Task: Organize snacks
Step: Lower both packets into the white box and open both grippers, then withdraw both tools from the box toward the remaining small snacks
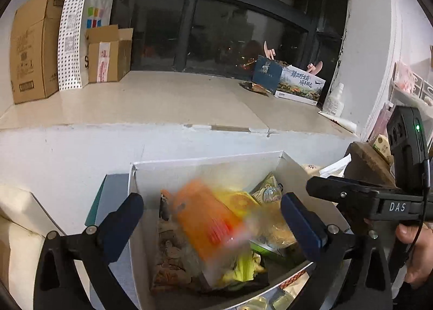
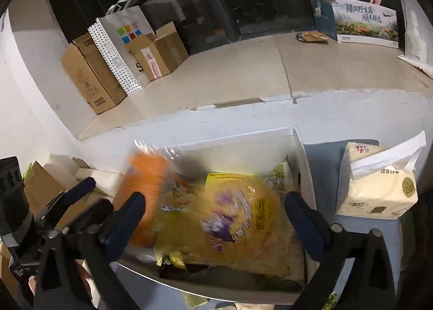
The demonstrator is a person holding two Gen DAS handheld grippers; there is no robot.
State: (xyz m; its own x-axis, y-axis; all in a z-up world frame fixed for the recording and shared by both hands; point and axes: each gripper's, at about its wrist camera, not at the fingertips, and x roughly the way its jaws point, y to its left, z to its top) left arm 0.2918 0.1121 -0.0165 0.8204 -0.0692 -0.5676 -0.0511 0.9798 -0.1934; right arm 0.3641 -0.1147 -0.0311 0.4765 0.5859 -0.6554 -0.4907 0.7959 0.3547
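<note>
Left wrist view shows my left gripper (image 1: 212,214) with jaws spread wide and empty above the white box (image 1: 205,165), where a blurred orange packet (image 1: 205,218) lies on the snack pile. From the right wrist, my right gripper (image 2: 215,216) is just as wide, straddling the yellow bag (image 2: 230,218) without visibly pinching it. I judge both packs light, crinkly, slippery and crushable, so I would take a sealed edge or corner rather than the puffed middle.

White box (image 1: 205,163) crammed with snack bags (image 2: 230,218); tissue pack (image 2: 379,188) beside; ledge (image 1: 151,98) middle bare.
</note>
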